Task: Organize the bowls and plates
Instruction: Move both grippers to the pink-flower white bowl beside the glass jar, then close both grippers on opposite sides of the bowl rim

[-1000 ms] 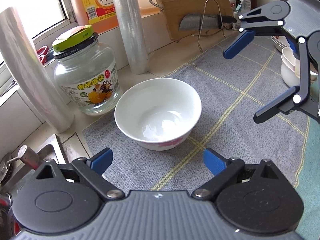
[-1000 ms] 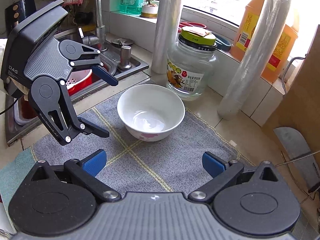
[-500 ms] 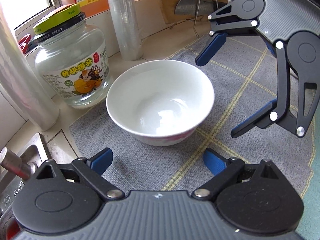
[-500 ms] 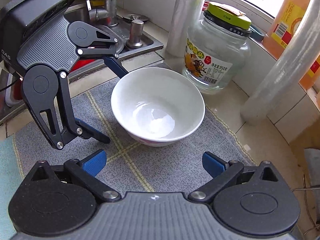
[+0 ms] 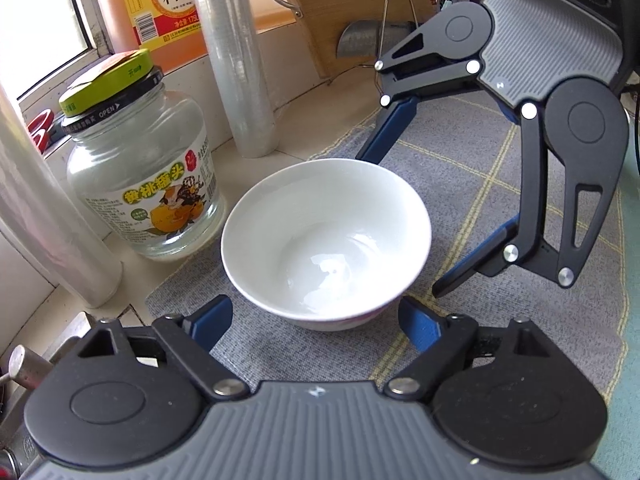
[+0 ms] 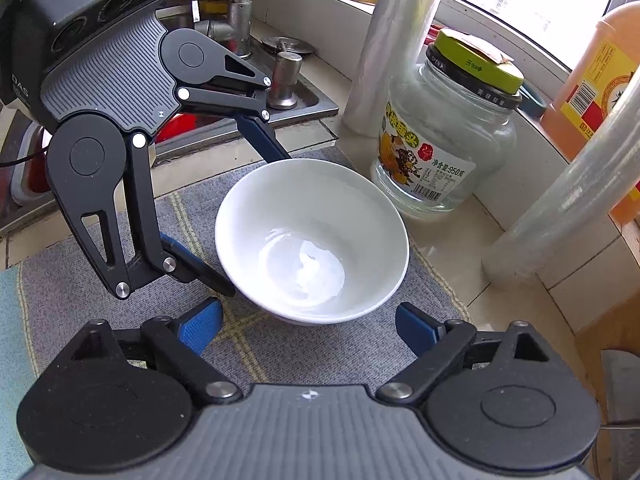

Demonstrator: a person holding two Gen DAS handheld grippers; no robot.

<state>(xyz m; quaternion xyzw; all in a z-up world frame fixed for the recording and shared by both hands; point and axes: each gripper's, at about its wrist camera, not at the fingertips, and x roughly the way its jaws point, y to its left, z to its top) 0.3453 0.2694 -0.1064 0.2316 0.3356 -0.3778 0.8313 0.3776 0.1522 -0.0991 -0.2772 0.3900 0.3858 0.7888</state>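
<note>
White ceramic bowl [image 5: 326, 240], empty, upright, on the grey woven mat with yellow grid lines [image 5: 500, 184] that covers the desk. Sits near the mat's window-side edge.

Left gripper [image 5: 316, 322]: jaws wide apart, holding nothing; blue pads flank the near base of the bowl, whether touching cannot be told. Right gripper [image 6: 308, 326]: same state, jaws spread wide, nothing held, pads either side of the bowl's near wall. Each gripper shows in the other's view, so they face the bowl from opposite sides. Judgement: both are set to bracket the bowl, probably so it can be steadied or lifted two-sided.

Edges and room:
- Clear glass jar with green lid [image 5: 140, 160] just beside the bowl toward the window; small gap, not touching.
- Two upright rolls of clear plastic wrap [image 5: 236, 60] beyond, against the sill.
- Steel sink [image 6: 288, 92] past the mat's edge on the left gripper's side.
- Open mat lies away from the window, beyond the right gripper; freest way out looks to be upward.
</note>
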